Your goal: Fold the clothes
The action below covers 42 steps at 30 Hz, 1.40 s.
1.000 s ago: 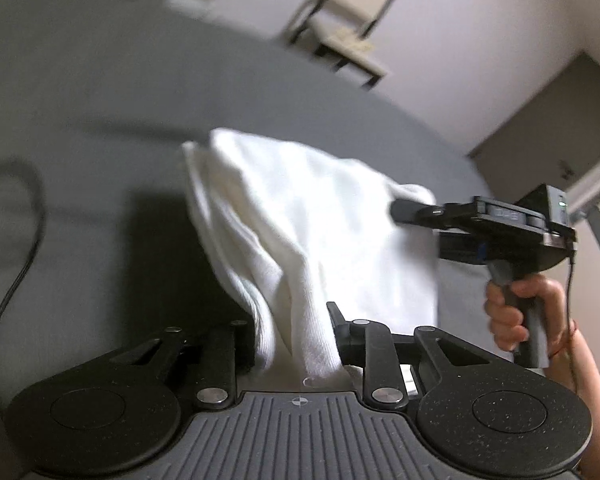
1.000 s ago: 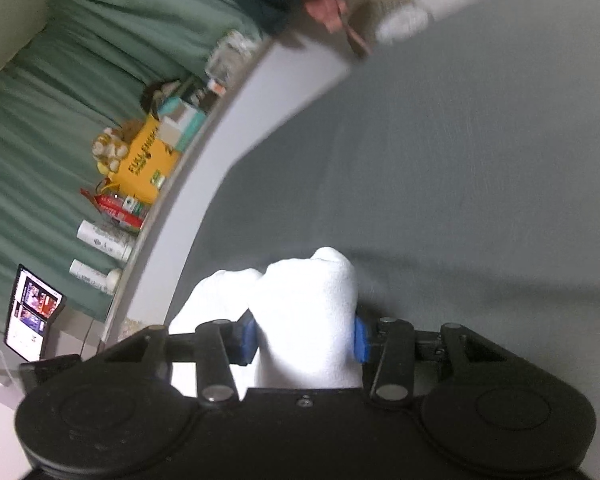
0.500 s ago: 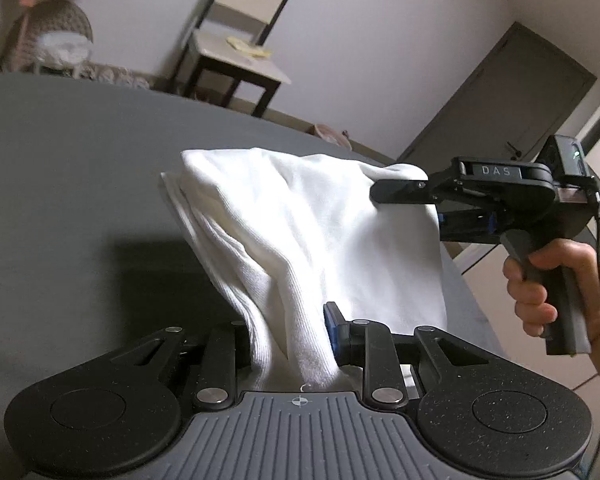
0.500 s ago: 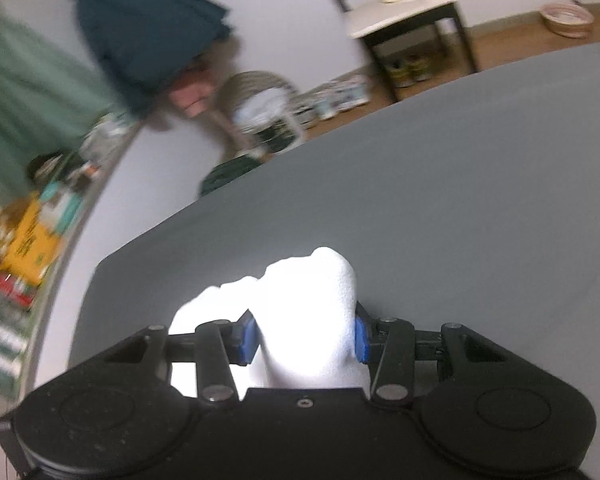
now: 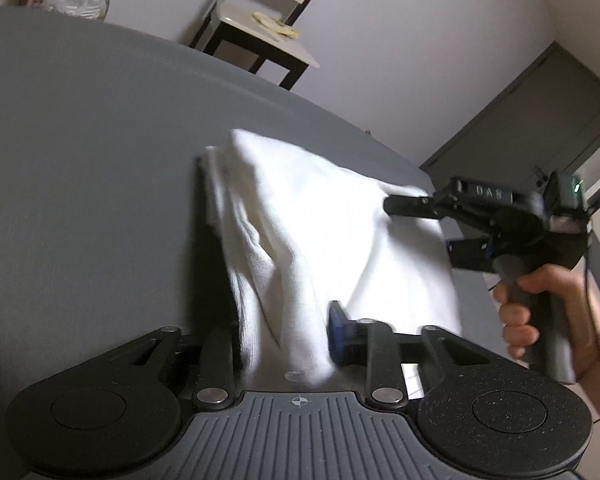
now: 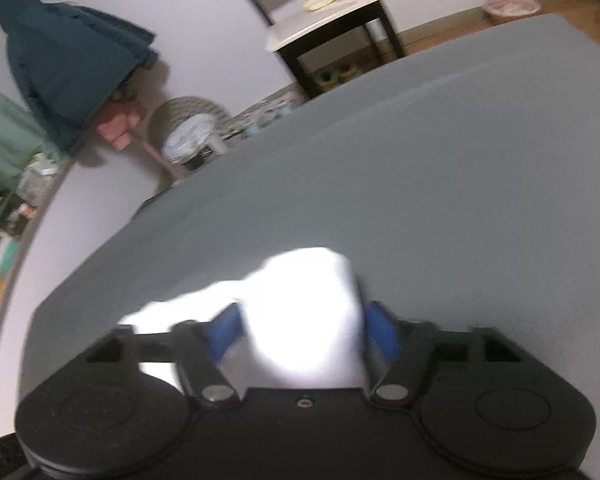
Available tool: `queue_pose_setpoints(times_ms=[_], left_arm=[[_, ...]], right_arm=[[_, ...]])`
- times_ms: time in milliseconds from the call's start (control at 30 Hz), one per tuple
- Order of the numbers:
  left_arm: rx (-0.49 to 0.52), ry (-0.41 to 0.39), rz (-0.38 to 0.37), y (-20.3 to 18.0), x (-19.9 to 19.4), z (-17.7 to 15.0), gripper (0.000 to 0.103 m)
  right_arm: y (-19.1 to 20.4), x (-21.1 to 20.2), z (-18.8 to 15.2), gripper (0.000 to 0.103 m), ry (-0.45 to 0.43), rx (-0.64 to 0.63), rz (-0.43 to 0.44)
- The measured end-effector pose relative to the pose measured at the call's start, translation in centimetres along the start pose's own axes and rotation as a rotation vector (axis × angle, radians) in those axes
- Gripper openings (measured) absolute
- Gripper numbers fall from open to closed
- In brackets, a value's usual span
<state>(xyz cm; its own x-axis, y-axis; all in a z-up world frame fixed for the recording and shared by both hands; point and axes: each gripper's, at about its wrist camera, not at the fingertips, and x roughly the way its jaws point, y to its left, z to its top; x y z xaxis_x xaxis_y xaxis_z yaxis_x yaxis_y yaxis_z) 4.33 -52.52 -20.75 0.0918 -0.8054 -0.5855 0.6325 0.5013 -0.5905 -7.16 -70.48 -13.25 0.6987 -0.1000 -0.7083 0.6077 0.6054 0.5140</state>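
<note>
White cloth [image 5: 320, 232] hangs stretched between the two grippers above the grey bed [image 5: 80, 160], its long edge running from the left gripper [image 5: 284, 332], clamped on one bunched corner, across to the right gripper [image 5: 416, 216], pinching the opposite corner.

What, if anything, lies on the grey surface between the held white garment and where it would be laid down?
Nothing visible. Both the left gripper and right gripper are shut on the white garment, and the grey surface beyond it shows bare in both views. The area under the cloth is hidden.
</note>
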Motion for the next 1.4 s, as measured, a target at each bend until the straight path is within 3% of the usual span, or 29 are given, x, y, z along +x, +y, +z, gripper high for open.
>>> queue_pose_setpoints(times_ms=[67, 133, 233, 267, 333, 400, 500, 600, 800, 933, 1067, 1233, 1400], left_arm=[[0.003, 0.002, -0.012, 0.2, -0.1, 0.1, 0.041], [0.027, 0.007, 0.005, 0.1, -0.2, 0.5, 0.054], [0.116, 0.011, 0.086, -0.7, -2.1, 0.4, 0.072], [0.142, 0.017, 0.127, -1.1, -2.8, 0.5, 0.085], [0.187, 0.007, 0.204, -1.8, -4.8, 0.5, 0.086], [0.245, 0.0, 0.187, -2.6, -7.3, 0.4, 0.086], [0.327, 0.006, 0.174, -4.0, -11.6, -0.5, 0.09], [0.395, 0.016, 0.216, -5.1, -15.2, -1.8, 0.095], [0.46, -0.063, 0.247, -5.9, -23.6, -4.1, 0.095], [0.457, -0.067, 0.364, -6.9, -28.2, -4.8, 0.095], [0.495, -0.055, 0.435, -7.7, -30.9, -4.4, 0.095], [0.534, 0.051, 0.408, -7.6, -33.4, -5.0, 0.095], [0.528, -0.03, 0.478, -7.3, -34.7, -5.9, 0.095]], right_arm=[[-0.4, -1.0, -0.7, 0.074, -0.027, 0.002, -0.011], [0.1, -2.6, -1.6, 0.074, -0.056, -0.02, -0.065], [2.3, -5.4, -3.6, 0.076, -0.12, -0.097, -0.174], [3.2, -6.5, -4.4, 0.077, -0.144, -0.124, -0.191], [4.6, -8.7, -6.7, 0.083, -0.195, -0.157, -0.185], [6.1, -10.9, -9.6, 0.103, -0.25, -0.144, -0.195], [8.2, -13.7, -14.2, 0.103, -0.326, -0.135, -0.219], [9.4, -15.6, -18.6, 0.103, -0.374, -0.108, -0.258], [12.1, -18.2, -25.3, 0.103, -0.417, -0.047, -0.367], [14.5, -18.9, -27.0, 0.103, -0.336, -0.04, -0.489], [17.0, -18.3, -27.9, 0.103, -0.196, -0.183, -0.546], [18.1, -19.4, -30.4, 0.103, -0.229, -0.179, -0.558], [18.4, -20.3, -31.6, 0.103, -0.279, -0.175, -0.57]])
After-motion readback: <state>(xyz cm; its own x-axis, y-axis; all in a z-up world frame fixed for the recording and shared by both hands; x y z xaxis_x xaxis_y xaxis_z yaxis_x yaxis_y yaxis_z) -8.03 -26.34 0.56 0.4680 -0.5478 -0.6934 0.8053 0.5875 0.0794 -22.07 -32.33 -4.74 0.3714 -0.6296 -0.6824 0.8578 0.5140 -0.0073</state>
